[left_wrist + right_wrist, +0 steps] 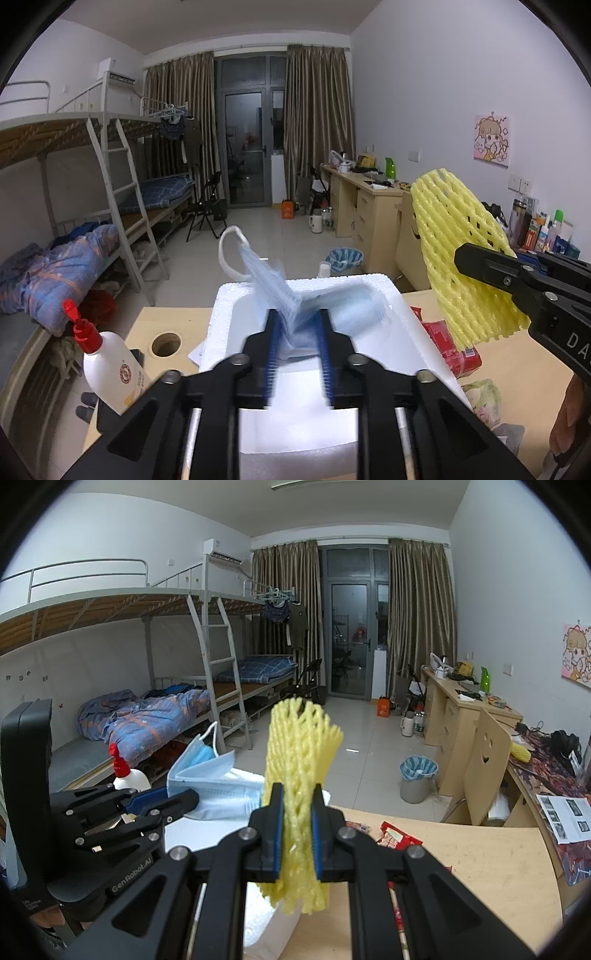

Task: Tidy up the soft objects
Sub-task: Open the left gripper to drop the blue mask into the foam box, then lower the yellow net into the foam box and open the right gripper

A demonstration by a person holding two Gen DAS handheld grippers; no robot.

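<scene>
A blue face mask [266, 273] with white ear loops stands blurred between the pads of my left gripper [298, 317], over a white foam box [391, 295] on the wooden desk. The jaws stand apart and do not press on the mask, so the gripper is open. In the right wrist view the mask [207, 775] sits just past the left gripper [192, 797], above the foam box [258, 915]. My right gripper [298, 801] is shut on a yellow foam net sleeve [299, 760], held upright in the air. From the left wrist view that net [458, 258] and the right gripper [465, 258] hang to the right of the box.
A white bottle with a red cap [107, 369] stands left of the box by a round hole in the desk [166, 343]. A red snack packet [450, 347] and a pale patterned packet [484, 398] lie right of it. A hand [565, 424] shows at right.
</scene>
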